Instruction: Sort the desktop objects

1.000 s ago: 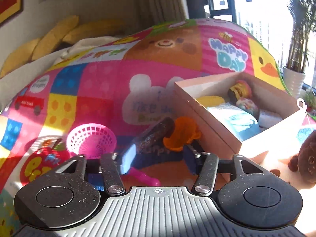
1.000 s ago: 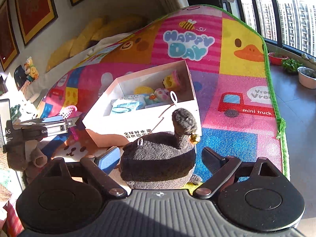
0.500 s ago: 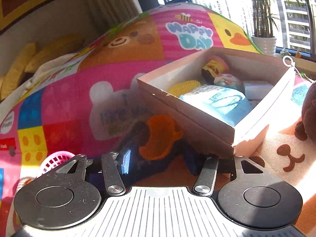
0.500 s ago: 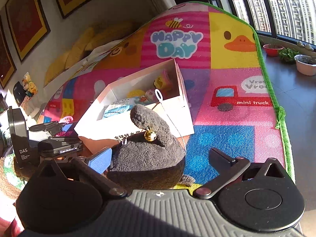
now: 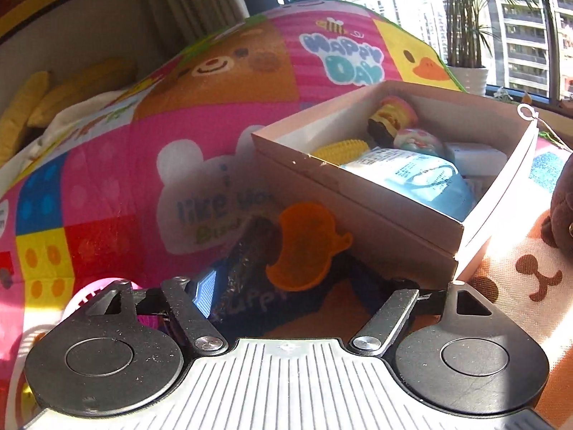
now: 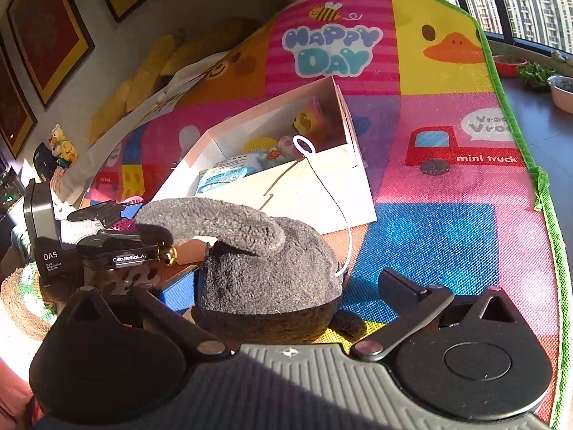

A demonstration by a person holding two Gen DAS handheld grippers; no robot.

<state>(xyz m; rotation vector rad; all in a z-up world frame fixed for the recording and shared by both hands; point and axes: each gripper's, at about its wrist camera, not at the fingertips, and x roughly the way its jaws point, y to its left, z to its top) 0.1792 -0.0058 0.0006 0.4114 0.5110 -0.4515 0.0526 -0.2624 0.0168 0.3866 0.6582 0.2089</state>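
1. Sunlight is flooding a cartoon play mat (image 5: 107,165) covering the desk, with a white box (image 5: 394,211) already holding sorted toys sitting ahead of both tongs.
2. Left tongs (image 5: 297,286) have just been opening and are standing spread, nothing pinched; an orange duck-shaped toy (image 5: 304,247) and a dark wrapper (image 5: 247,261) are lying just ahead between the tips.
3. Right tongs (image 6: 283,286) are gaping at their widest around a grey plush toy (image 6: 265,268), pads apparently not pressing it.
4. Risk: closing on soft plush could be catching only fabric, or snagging its white cord (image 6: 336,208).
5. Deep shadow is hiding the left fingertips and wrapper details.
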